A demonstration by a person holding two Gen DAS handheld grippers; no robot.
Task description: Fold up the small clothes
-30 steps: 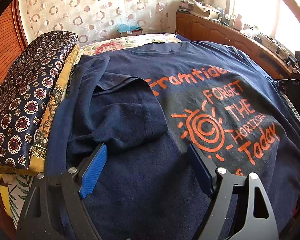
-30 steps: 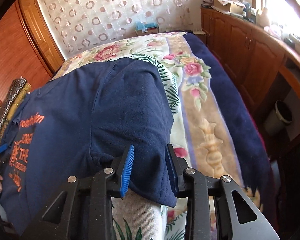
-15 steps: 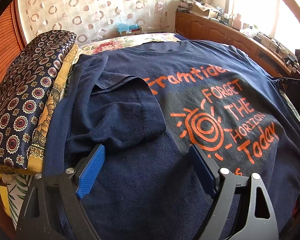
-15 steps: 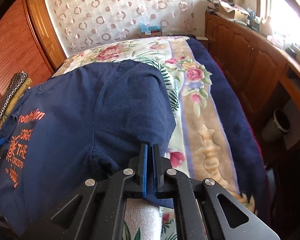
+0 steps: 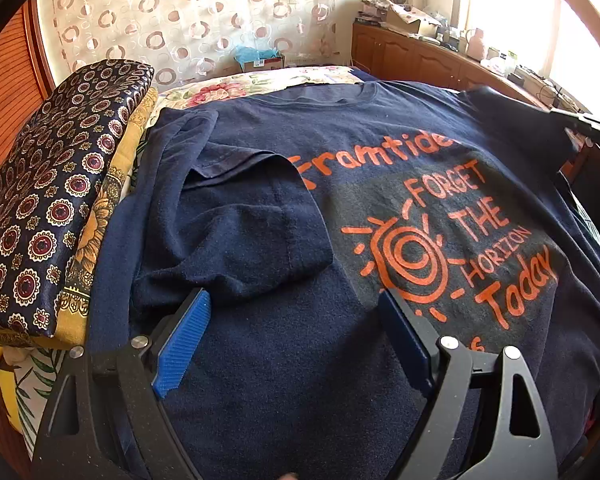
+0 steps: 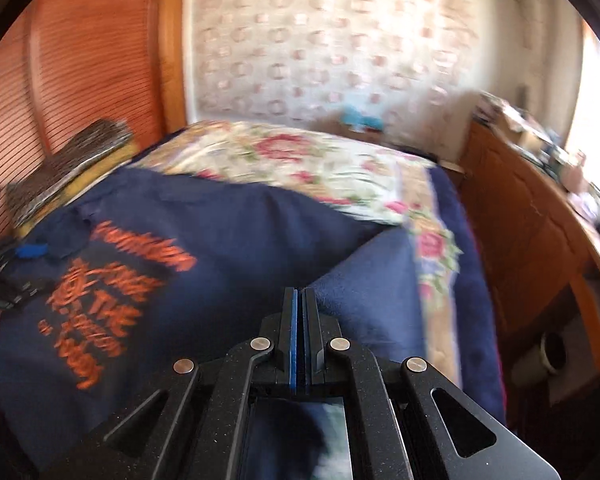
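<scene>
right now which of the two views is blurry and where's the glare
Right wrist view is motion-blurred throughout: t-shirt lettering smeared, only the right gripper itself crisp. Left wrist view is sharp, but the window at top right is blown out.

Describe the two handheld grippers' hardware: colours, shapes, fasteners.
Both alike: the left gripper and right gripper have matte black, speckled angular frames with triangular cutouts and round silver pivot screws. Each finger carries a flat ribbed blue pad. No cables or sleeves visible.
</scene>
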